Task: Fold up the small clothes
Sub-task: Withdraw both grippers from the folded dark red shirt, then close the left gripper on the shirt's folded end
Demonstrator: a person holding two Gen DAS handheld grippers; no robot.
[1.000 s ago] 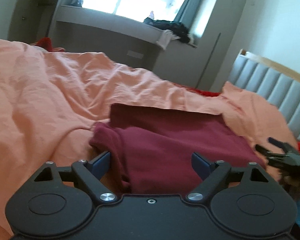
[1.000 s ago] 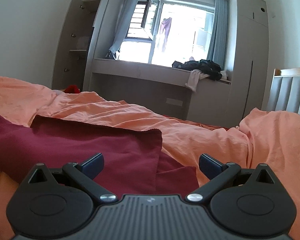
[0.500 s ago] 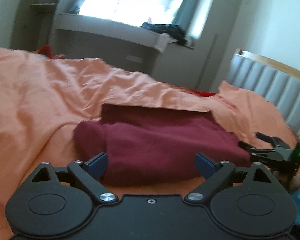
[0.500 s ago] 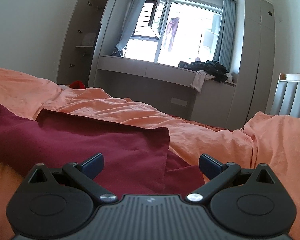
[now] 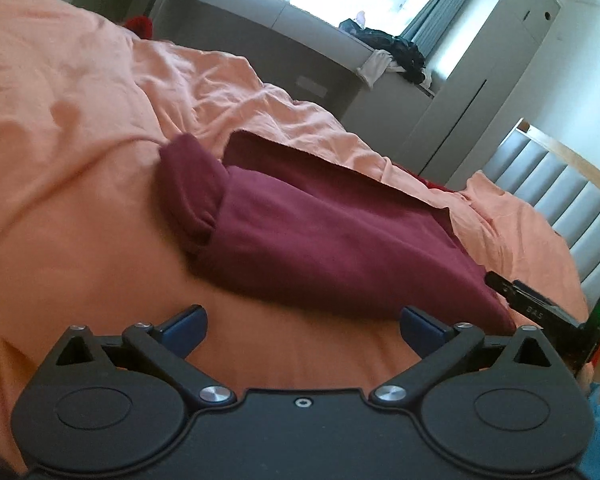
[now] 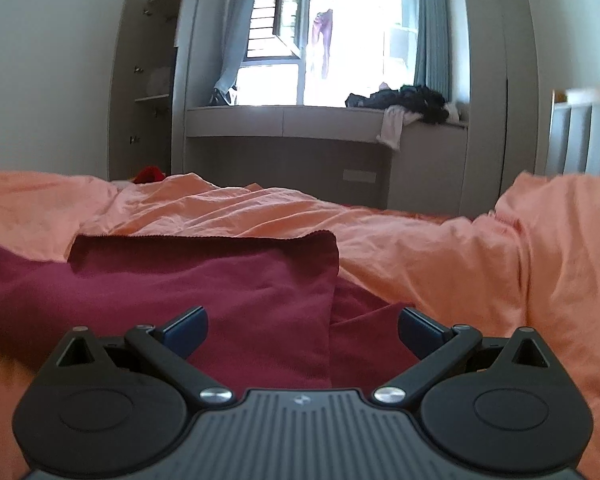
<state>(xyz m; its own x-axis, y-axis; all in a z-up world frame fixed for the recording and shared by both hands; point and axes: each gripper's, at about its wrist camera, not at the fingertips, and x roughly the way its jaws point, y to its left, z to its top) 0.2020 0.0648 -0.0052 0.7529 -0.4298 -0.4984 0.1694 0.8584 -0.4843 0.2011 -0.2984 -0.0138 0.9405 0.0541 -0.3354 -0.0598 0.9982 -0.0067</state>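
A dark red garment (image 5: 320, 240) lies folded on the orange bedsheet (image 5: 60, 160), with a rolled sleeve sticking out at its left end. My left gripper (image 5: 302, 326) is open and empty, just short of the garment's near edge. My right gripper (image 6: 302, 326) is open and empty, low over the garment's (image 6: 220, 288) right end, where a folded flap overlaps a lower layer. The right gripper also shows at the right edge of the left wrist view (image 5: 540, 304).
A padded grey headboard (image 5: 560, 184) stands at the right. A window bench (image 6: 300, 120) with a pile of dark clothes (image 6: 404, 100) runs along the far wall. A red item (image 6: 148, 174) lies beyond the bed's far left.
My left gripper has pulled back off the garment and tilted; the garment now lies wholly ahead of its fingers. My right gripper has shifted slightly and stays open over the garment's right end.
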